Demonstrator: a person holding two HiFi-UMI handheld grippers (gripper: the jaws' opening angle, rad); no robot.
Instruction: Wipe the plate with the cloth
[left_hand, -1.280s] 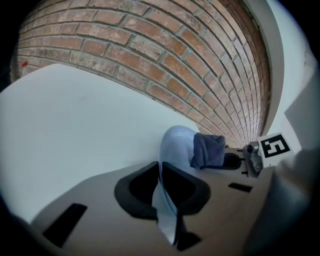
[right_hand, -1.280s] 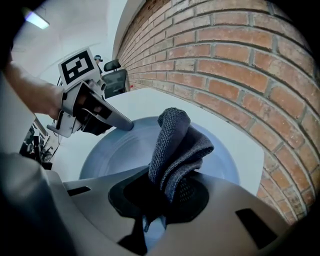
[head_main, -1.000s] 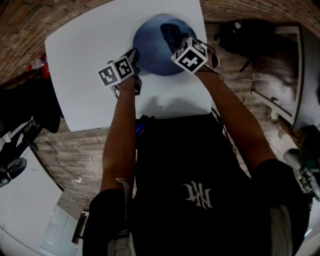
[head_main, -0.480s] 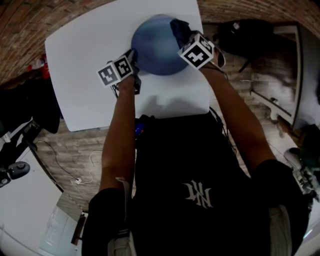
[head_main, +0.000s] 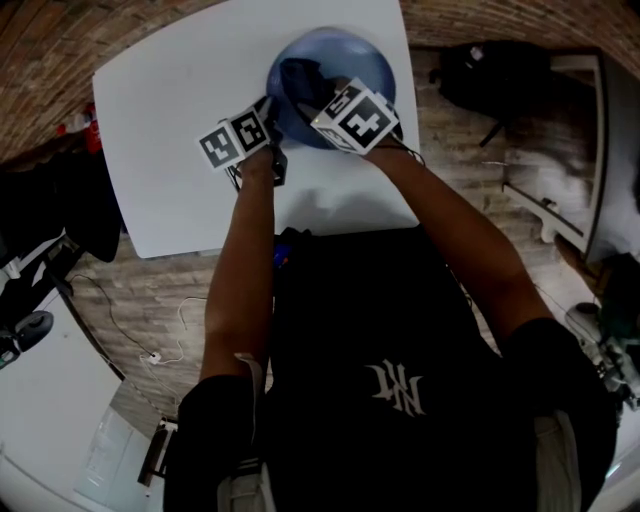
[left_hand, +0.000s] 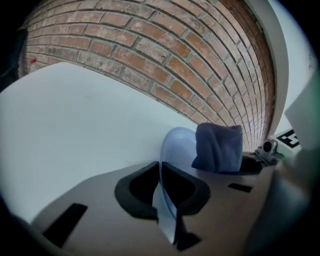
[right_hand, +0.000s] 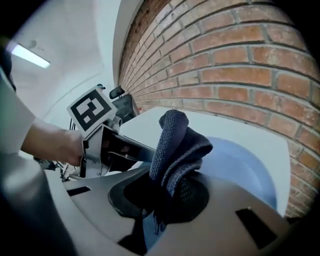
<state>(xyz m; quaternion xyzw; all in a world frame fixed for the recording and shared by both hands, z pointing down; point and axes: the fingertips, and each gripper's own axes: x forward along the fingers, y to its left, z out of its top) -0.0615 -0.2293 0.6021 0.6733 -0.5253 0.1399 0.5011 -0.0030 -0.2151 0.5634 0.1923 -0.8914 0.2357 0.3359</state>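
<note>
Left gripper pinches the round blue plate by its rim; right gripper clamps a dark-blue cloth over it.

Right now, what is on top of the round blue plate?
A dark blue cloth, held in the right gripper, is over the round blue plate. The plate surface beneath them is covered, so contact cannot be seen.

plate glossy, smooth; cloth nubby; wall rough brick
</note>
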